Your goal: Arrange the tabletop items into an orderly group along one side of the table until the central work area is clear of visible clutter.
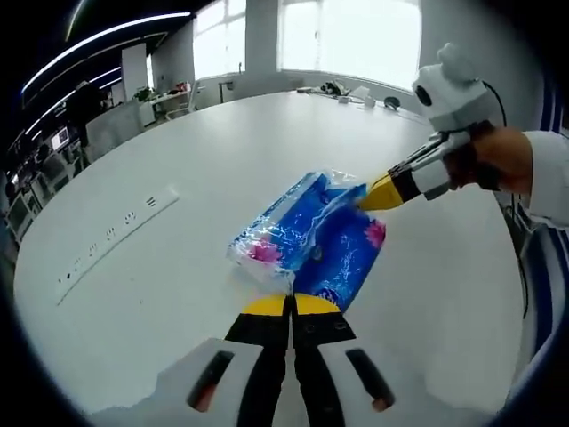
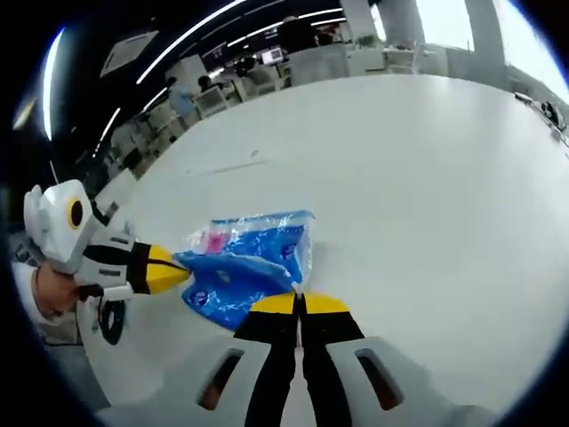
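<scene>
The big white table (image 1: 222, 178) is bare except for one blue tissue pack (image 1: 307, 236), which lies in the middle area, so I judge moving it aside remains. The left gripper (image 1: 291, 305) and right gripper (image 2: 300, 303), both closed, pinch its opposite ends.

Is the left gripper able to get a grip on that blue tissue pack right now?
Probably yes. The left gripper already sits at the near edge of the blue tissue pack, fingers closed together, apparently pinching the wrapper. The right gripper meets the opposite end, and nothing lies between them on the white table.
</scene>
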